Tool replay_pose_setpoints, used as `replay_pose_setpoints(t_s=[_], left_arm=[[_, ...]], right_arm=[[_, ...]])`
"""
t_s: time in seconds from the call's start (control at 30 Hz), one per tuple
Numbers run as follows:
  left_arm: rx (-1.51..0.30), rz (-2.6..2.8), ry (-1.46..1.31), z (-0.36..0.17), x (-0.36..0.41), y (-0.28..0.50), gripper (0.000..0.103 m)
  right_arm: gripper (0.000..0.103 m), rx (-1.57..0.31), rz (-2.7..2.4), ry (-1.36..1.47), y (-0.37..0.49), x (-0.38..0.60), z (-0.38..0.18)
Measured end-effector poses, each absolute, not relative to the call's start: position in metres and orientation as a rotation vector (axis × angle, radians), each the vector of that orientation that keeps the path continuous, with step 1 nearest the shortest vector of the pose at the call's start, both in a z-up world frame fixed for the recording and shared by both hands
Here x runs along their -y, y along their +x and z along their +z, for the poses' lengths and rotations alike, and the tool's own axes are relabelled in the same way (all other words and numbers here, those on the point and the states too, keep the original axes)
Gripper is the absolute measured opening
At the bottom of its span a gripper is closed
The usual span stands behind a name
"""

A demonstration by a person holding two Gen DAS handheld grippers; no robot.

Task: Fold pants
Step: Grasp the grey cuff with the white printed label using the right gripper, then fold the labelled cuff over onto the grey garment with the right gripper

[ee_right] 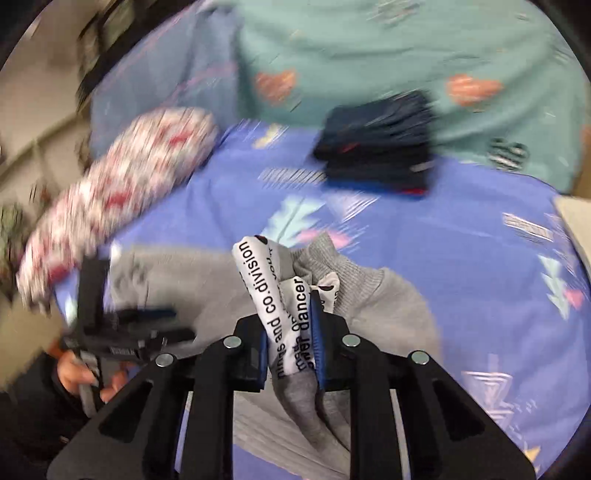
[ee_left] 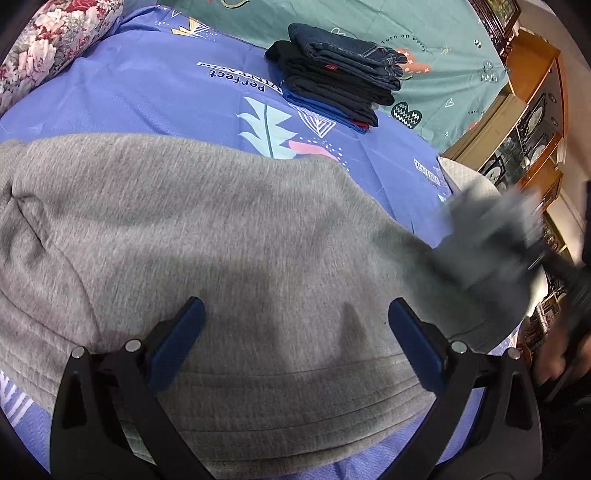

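Grey sweatpants [ee_left: 207, 236] lie spread on the purple bedsheet [ee_left: 147, 85]. My left gripper [ee_left: 295, 325] is open and empty, its blue-padded fingers [ee_left: 177, 343] hovering over the waistband end. My right gripper [ee_right: 290, 332] is shut on the pants' leg ends, pinching grey fabric [ee_right: 369, 295] and a white printed stripe with black lettering [ee_right: 266, 291], lifted above the bed. The right gripper shows blurred in the left wrist view [ee_left: 495, 243]. The left gripper shows blurred in the right wrist view [ee_right: 147, 321].
A stack of folded dark pants [ee_left: 340, 77] [ee_right: 380, 151] sits further back on the bed. A floral pillow [ee_left: 48, 44] [ee_right: 118, 192] lies at the left. A teal sheet [ee_left: 369, 22] covers the far side. Wooden shelves [ee_left: 528, 122] stand at the right.
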State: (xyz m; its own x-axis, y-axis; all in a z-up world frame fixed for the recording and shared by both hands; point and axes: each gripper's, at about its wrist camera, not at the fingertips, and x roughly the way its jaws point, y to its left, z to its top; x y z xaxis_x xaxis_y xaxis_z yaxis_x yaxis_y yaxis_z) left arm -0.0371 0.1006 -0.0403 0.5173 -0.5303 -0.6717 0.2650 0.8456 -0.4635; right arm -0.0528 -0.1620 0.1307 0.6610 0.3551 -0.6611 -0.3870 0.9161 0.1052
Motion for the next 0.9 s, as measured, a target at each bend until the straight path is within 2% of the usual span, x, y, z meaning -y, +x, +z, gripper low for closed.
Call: replay_pose_setpoints(t_s=[0.1, 0.13, 0.27, 0.33, 0.43, 0.53, 0.7, 0.73, 0.77, 0.8, 0.83, 0.9], left_arm=[[-0.905, -0.489, -0.336, -0.041, -0.103, -0.038, 0.101], [-0.904, -0.492, -0.340, -0.040, -0.104, -0.038, 0.101], [-0.911, -0.488, -0.338, -0.041, -0.101, -0.034, 0.101], [-0.911, -0.492, -0.341, -0.041, -0.102, -0.033, 0.101], [-0.909, -0.499, -0.358, -0.041, -0.103, -0.032, 0.101], [-0.908, -0.497, -0.356, -0.041, -0.103, -0.032, 0.101], [-0.906, -0.497, -0.356, -0.041, -0.104, -0.033, 0.101], [-0.906, -0.497, -0.356, -0.041, -0.104, -0.033, 0.101], [-0.906, -0.497, -0.356, -0.041, -0.104, -0.033, 0.101], [-0.905, -0.497, -0.356, -0.041, -0.104, -0.033, 0.101], [-0.904, -0.497, -0.356, -0.041, -0.104, -0.033, 0.101], [-0.904, -0.497, -0.358, -0.041, -0.104, -0.033, 0.101]], right_arm=[[0.020, -1.032, 0.519, -0.139, -0.030, 0.121, 0.050], [0.021, -1.045, 0.565, -0.130, -0.033, 0.122, 0.039], [0.035, -0.934, 0.639, -0.100, -0.056, 0.147, 0.074], [0.046, -0.871, 0.640, -0.097, -0.071, 0.166, 0.092], [0.046, -0.854, 0.581, -0.208, -0.083, 0.174, 0.101], [0.046, -0.868, 0.539, -0.357, -0.089, 0.169, 0.085], [0.046, -0.948, 0.525, -0.395, -0.070, 0.154, 0.059], [0.043, -0.970, 0.528, -0.406, -0.067, 0.152, 0.053], [0.036, -0.974, 0.535, -0.405, -0.065, 0.150, 0.051], [0.020, -0.965, 0.547, -0.392, -0.065, 0.150, 0.053], [0.013, -0.941, 0.546, -0.371, -0.064, 0.152, 0.058], [0.012, -0.890, 0.532, -0.295, -0.062, 0.166, 0.079]])
